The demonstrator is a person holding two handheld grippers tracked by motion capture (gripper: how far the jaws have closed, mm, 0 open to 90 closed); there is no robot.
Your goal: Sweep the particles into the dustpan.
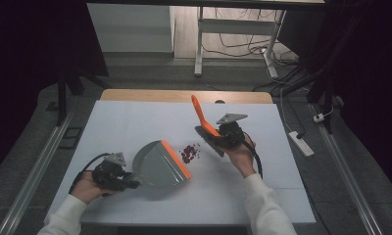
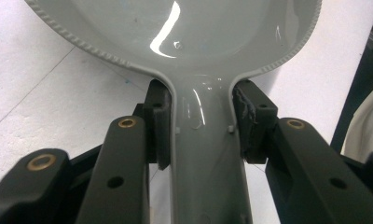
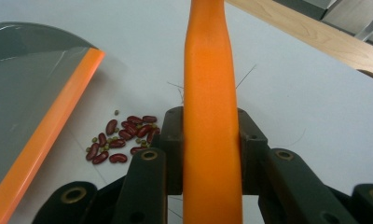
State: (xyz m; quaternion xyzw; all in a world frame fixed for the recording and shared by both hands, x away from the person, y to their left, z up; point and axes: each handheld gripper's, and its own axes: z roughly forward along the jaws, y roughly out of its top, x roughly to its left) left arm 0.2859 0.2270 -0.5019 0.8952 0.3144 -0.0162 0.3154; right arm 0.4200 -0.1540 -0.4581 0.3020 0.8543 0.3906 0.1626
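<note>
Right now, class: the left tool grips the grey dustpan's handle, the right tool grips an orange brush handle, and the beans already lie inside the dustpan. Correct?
Not quite. The beans lie on the table just outside the dustpan, as the right gripper view shows.

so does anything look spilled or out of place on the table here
Yes: a small heap of red beans mixed with tiny green ones lies loose on the white table, just off the dustpan's orange lip. The brush stands right beside them. Nothing else looks odd.
</note>
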